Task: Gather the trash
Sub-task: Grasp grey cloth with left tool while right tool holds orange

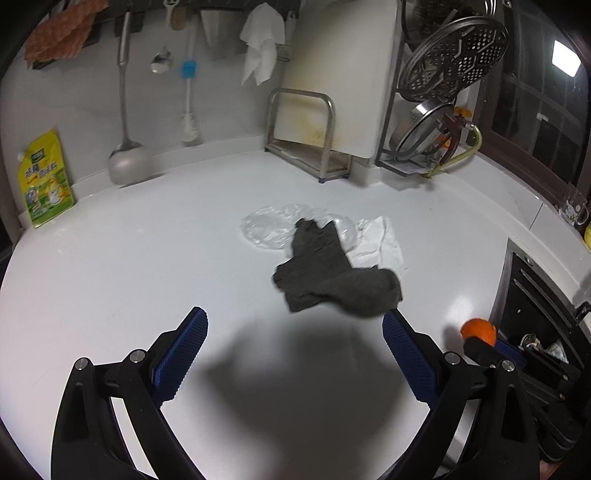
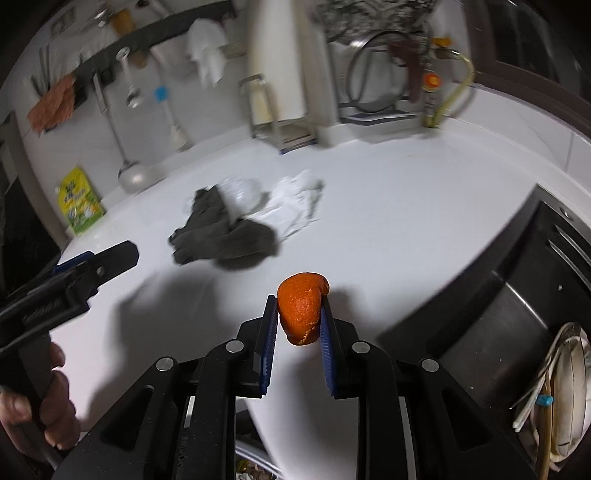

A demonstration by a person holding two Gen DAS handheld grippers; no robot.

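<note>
Orange peel (image 2: pixel 303 312) clamped in R gripper (image 2: pixel 300 317); L gripper (image 1: pixel 295 332) spread, empty; grey cloth (image 1: pixel 332 280) at 12 o'clock on tabletop (image 1: pixel 129 266).

Worktop: glossy white countertop (image 1: pixel 147 266) (curved by the lens).
Wall: white tiled backsplash (image 1: pixel 74 96), dark utensil rail (image 1: pixel 110 26).
Window: dark-framed window (image 1: pixel 543 110), unlit outside.

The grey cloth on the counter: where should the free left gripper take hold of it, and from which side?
Take the grey cloth at its near, bunched lobe, coming down from the front with the open left gripper. That end lies thickest and closest to the fingers, clear of the plastic wrap and white tissue it overlaps further back. The right gripper is occupied, shut on the orange peel.
</note>
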